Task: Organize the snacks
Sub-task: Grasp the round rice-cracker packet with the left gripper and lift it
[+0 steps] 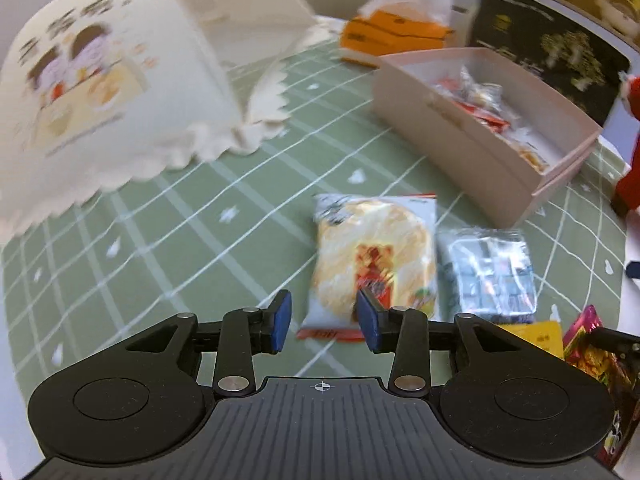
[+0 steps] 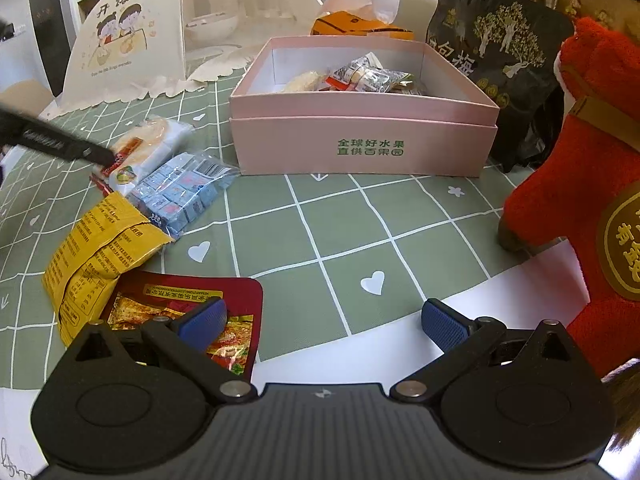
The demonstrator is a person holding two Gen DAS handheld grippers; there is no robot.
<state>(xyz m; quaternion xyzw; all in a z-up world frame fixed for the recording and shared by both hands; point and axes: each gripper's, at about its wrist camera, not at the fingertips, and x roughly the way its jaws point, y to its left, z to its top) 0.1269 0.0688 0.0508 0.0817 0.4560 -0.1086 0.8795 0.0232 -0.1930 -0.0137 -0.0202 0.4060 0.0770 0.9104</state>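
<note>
A rice cracker packet (image 1: 374, 256) lies on the green checked tablecloth, just ahead of my left gripper (image 1: 325, 322), which is open and hovers at the packet's near end. The packet also shows in the right wrist view (image 2: 146, 148), with the left gripper's black finger (image 2: 60, 144) reaching to it. Beside it lies a clear bag of blue candies (image 1: 490, 276) (image 2: 182, 188). A yellow packet (image 2: 94, 248) and a red packet (image 2: 192, 316) lie nearer. A pink box (image 1: 472, 136) (image 2: 360, 140) holds several snacks. My right gripper (image 2: 324, 320) is open and empty above the cloth, beside the red packet.
A white mesh food cover (image 1: 108, 76) (image 2: 152, 40) stands at the back left. An orange tissue box (image 2: 360, 24), a black bag (image 2: 500, 48) and a red plush toy (image 2: 580, 184) crowd the back and right. White paper (image 2: 400, 352) lies at the near edge.
</note>
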